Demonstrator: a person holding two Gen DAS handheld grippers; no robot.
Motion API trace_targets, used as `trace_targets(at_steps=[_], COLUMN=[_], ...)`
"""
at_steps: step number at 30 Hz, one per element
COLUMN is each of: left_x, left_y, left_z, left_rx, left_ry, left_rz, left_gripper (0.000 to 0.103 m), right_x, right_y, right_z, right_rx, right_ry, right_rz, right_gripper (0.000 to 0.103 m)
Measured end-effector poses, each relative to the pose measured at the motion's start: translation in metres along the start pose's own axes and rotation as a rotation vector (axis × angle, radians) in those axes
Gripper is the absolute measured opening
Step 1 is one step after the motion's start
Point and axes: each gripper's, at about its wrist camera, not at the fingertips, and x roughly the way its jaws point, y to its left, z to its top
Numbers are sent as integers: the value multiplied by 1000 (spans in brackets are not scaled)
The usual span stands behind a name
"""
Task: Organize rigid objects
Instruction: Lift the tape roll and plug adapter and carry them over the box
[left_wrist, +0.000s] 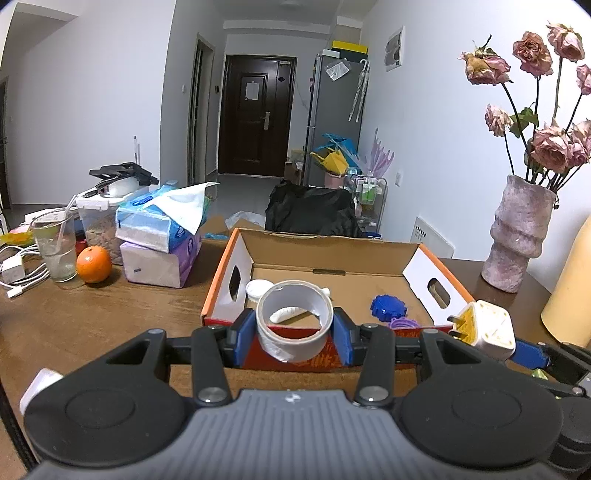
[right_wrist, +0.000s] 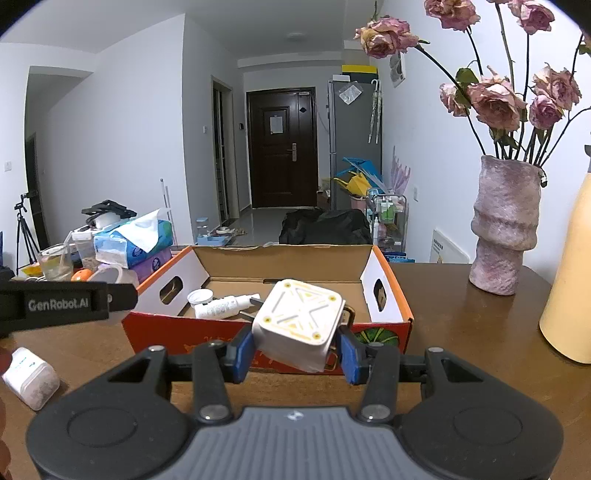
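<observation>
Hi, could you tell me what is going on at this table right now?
A person is tidying small items into a cardboard box, using hand-held tongs in each hand. The left tongs are shut on a roll of tape, held at the box's near edge. The right tongs are shut on a white plug adapter, also at the near edge. A white tube, a white lid and a blue cap already lie inside.

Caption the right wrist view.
Right gripper holds a white plug adapter before the open cardboard box.
</observation>
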Motion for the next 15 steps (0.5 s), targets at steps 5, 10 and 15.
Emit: trace_targets(at_steps=[5,10,15], left_x=[13,22,34], left_y=[0,2,2], left_z=[5,10,18], left_rx=[2,-5,-6], left_ry=[5,-1,-1], left_rz=[-4,-5,-11], left_gripper=[45,45,45], right_x=[11,21,30], right_y=[-2,-5,-9], right_z=[3,8,13], right_rx=[-4,-9,-17], right_ry=[4,1,2], right_rz=[-2,-4,-10], right_gripper=[46,46,46])
